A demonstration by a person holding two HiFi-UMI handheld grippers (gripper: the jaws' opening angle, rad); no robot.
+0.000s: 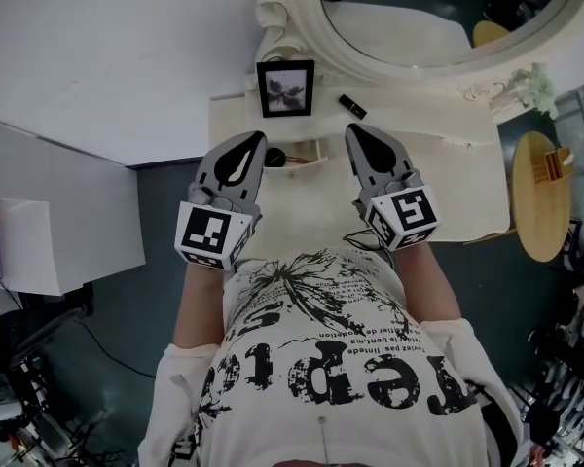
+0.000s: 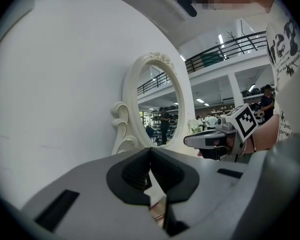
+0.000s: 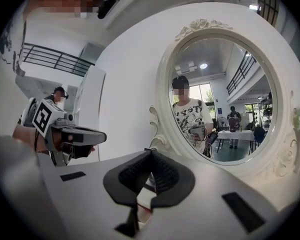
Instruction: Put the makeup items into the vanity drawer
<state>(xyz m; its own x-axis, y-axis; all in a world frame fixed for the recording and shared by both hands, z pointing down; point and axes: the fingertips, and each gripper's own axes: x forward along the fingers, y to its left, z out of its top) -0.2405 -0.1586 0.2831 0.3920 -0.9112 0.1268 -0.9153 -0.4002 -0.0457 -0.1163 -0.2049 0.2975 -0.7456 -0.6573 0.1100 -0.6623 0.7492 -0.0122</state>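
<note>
T-shirt (image 1: 321, 358) lettering, perhaps "rep"

Bright, even indoor lighting; soft shadows. Both gripper views show fisheye distortion, dark vignetted corners, blurred foregrounds.

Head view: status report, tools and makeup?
Left tool, right tool both shut, empty. Small black item on vanity top, near picture frame. Nothing in the way.
</note>
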